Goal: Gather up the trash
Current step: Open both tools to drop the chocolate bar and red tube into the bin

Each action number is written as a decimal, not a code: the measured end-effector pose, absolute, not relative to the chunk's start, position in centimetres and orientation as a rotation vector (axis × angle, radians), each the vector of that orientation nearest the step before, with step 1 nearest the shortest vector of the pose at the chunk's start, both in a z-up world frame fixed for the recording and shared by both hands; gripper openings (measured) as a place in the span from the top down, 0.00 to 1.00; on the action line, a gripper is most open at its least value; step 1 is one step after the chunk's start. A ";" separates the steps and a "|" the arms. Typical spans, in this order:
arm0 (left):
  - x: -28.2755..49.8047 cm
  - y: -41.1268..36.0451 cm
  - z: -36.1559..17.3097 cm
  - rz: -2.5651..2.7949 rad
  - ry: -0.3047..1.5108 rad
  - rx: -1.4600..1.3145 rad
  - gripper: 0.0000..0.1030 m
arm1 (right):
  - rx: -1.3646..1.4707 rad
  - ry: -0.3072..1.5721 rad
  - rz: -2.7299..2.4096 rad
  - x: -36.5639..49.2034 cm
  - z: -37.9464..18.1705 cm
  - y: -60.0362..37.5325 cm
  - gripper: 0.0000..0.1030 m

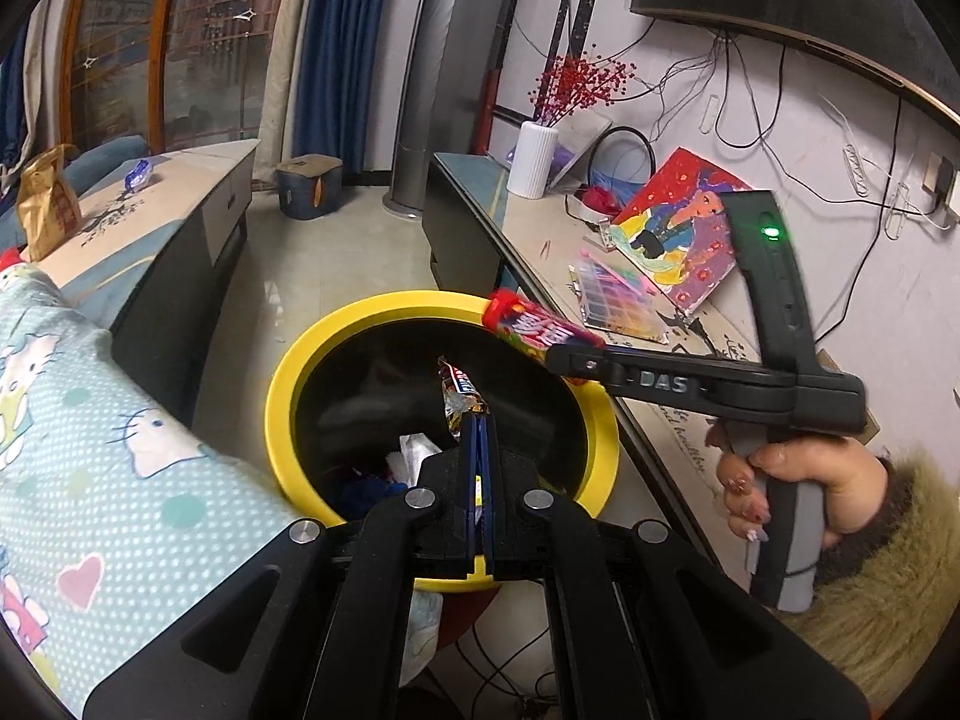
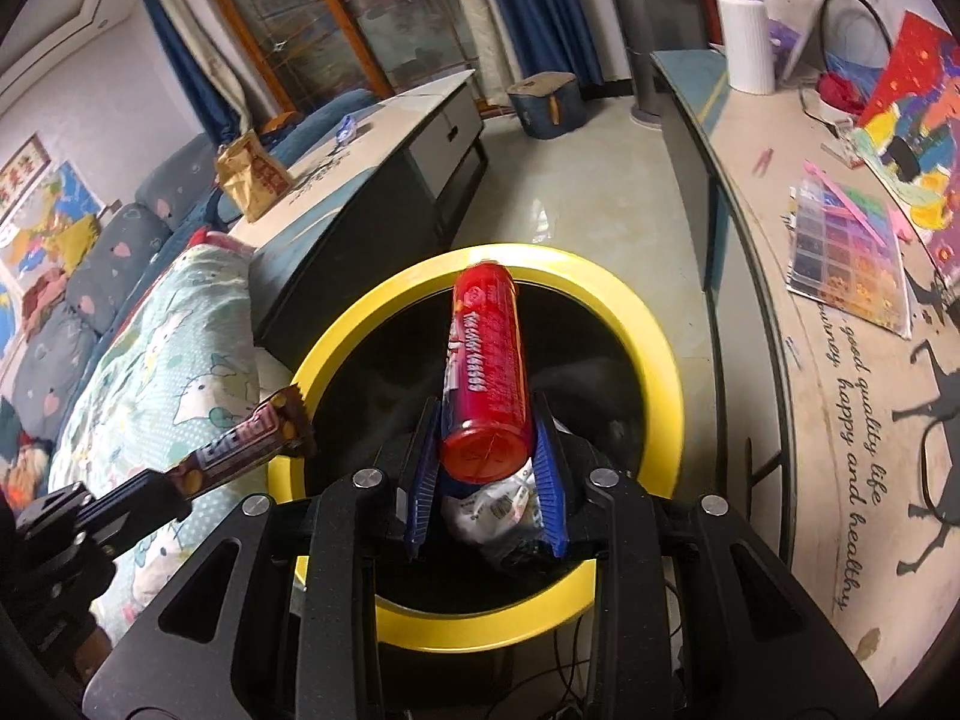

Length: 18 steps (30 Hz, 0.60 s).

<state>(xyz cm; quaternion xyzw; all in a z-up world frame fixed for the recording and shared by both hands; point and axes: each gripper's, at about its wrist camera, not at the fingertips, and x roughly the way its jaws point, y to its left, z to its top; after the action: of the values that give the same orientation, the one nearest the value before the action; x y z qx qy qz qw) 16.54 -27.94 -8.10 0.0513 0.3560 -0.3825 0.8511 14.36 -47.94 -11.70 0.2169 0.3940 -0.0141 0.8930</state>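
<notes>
A round bin with a yellow rim and a black liner stands on the floor below both grippers. My left gripper is shut on a brown candy bar wrapper, held over the bin's left side. My right gripper points down over the bin mouth. A red candy tube lies between its blue pads, with a thin gap on each side. Crumpled white wrappers lie inside the bin.
A patterned blanket covers a sofa left of the bin. On the dark coffee table sit a brown paper bag and a blue wrapper. The long cabinet on the right carries a white vase, a painting and a bead box.
</notes>
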 end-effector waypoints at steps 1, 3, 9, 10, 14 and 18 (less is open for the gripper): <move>17.0 -28.2 -8.4 -0.797 0.760 0.110 0.88 | 0.463 0.814 -0.038 14.3 -11.6 -48.3 0.64; 17.4 -28.2 -8.4 -0.785 0.756 0.107 0.62 | 0.473 0.808 -0.052 13.9 -11.3 -48.5 0.59; 17.7 -26.0 -7.8 -0.733 0.738 0.039 0.25 | 0.437 0.771 -0.075 12.0 -9.8 -47.6 0.47; 17.6 -25.7 -7.6 -0.723 0.735 0.031 0.23 | 0.433 0.762 -0.077 11.7 -9.5 -47.4 0.43; 17.0 -23.1 -6.7 -0.664 0.714 -0.001 0.11 | 0.397 0.704 -0.093 10.2 -7.9 -46.0 0.28; 16.3 -20.5 -5.7 -0.595 0.686 -0.026 0.07 | 0.344 0.632 -0.096 8.7 -6.0 -43.7 0.19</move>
<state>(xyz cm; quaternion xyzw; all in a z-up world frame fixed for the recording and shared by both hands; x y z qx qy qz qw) 16.28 -20.46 -5.68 -0.0125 0.3314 -0.2872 0.8986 8.71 -43.74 -6.04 0.1682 0.3091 -0.0467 0.9349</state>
